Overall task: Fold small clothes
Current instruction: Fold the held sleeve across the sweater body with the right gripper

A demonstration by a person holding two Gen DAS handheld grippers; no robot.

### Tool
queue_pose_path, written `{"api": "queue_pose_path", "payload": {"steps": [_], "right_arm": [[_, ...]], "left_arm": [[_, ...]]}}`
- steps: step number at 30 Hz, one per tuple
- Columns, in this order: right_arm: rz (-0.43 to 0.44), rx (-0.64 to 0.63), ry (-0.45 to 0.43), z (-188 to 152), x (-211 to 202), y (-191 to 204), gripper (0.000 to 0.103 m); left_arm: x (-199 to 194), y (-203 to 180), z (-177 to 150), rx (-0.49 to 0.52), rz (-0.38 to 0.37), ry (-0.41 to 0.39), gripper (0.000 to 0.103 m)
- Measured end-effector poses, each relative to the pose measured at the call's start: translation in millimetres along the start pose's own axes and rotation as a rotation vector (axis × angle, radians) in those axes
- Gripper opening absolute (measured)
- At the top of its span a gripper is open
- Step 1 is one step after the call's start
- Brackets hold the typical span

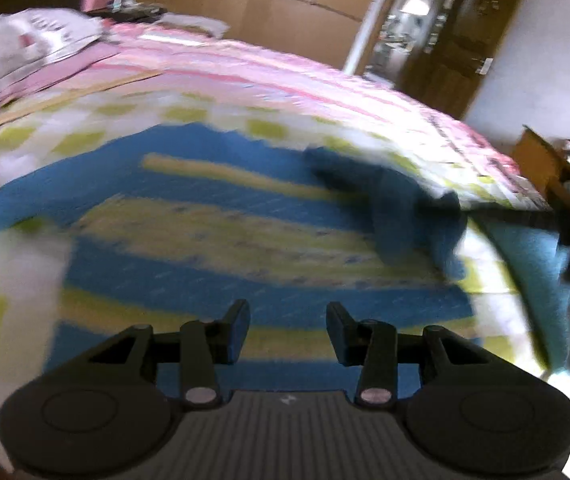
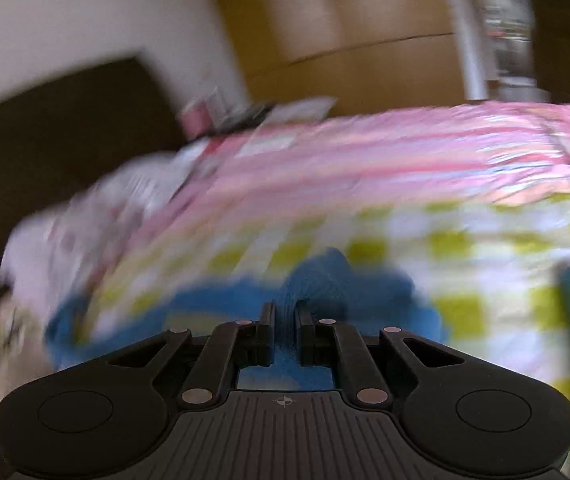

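A small blue garment with yellow stripes lies spread on a green-and-white checked sheet on a bed. My left gripper hovers over its near part, open, with nothing between the fingers. At the garment's right side a dark blue flap stands lifted and blurred. In the right wrist view my right gripper is shut on a bunched edge of the blue garment, and cloth shows between the pads. Both views are smeared by motion.
A pink striped bedspread covers the far part of the bed, with white-and-pink pillows at the left. A teal cloth hangs at the right edge, beside a cardboard box. A wooden wardrobe stands behind.
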State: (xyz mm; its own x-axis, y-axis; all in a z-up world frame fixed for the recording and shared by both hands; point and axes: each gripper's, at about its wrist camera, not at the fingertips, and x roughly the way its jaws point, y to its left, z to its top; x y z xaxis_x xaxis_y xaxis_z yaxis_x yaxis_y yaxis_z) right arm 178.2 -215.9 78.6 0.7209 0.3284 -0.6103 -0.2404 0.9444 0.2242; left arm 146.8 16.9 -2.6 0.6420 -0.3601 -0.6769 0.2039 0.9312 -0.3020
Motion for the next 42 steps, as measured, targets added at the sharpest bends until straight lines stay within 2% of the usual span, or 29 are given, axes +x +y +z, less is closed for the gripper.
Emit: {"api": "queue_pose_path", "payload": {"steps": [2,4,7,9,13,17,21,25,28,29,31,34,38,41,42], "right_arm": [[-0.015,-0.056,0.129,-26,22,9,0.014],[-0.055,-0.109,0.195,-45,33,16,0.014],[-0.078,-0.153,0.193,-43,28,24,0.015],[-0.086,-0.150,0.191,-31,21,26,0.021],[-0.110,-0.188,0.123,-11,13,37,0.033],[-0.118,-0.193,0.112,2,48,47,0.038],[-0.136,-0.176,0.152,7,91,55,0.039],[-0.239,-0.192,0.182,9,122,53,0.038],[-0.237,-0.137,0.192,11,126,44,0.028],[-0.235,-0.131,0.191,13,124,43,0.016],[-0.219,-0.117,0.188,17,120,44,0.007],[-0.157,-0.096,0.148,26,113,54,0.005],[0.012,-0.123,0.067,35,102,86,0.005],[0.164,-0.168,0.087,33,108,112,0.006],[0.197,-0.192,0.094,31,109,118,0.009]], "left_arm": [[-2,13,-7,-0.022,0.025,0.015,0.049],[-1,24,-12,-0.044,0.036,0.026,0.049],[3,29,-8,-0.058,0.012,0.016,0.049],[3,30,-6,-0.044,0.004,0.000,0.049],[2,34,-5,-0.052,-0.007,-0.012,0.049],[-2,40,-2,-0.071,-0.011,-0.027,0.049],[-2,43,-2,-0.069,-0.014,-0.032,0.049],[-2,45,-1,-0.064,-0.015,-0.034,0.049],[-4,48,0,-0.071,-0.021,-0.044,0.049],[-5,48,1,-0.073,-0.022,-0.048,0.049],[-6,51,3,-0.080,-0.021,-0.058,0.049],[-10,55,4,-0.095,-0.017,-0.079,0.049],[-14,62,7,-0.131,-0.008,-0.105,0.050],[-16,68,7,-0.156,0.003,-0.118,0.050],[-16,70,7,-0.162,0.006,-0.118,0.050]]}}
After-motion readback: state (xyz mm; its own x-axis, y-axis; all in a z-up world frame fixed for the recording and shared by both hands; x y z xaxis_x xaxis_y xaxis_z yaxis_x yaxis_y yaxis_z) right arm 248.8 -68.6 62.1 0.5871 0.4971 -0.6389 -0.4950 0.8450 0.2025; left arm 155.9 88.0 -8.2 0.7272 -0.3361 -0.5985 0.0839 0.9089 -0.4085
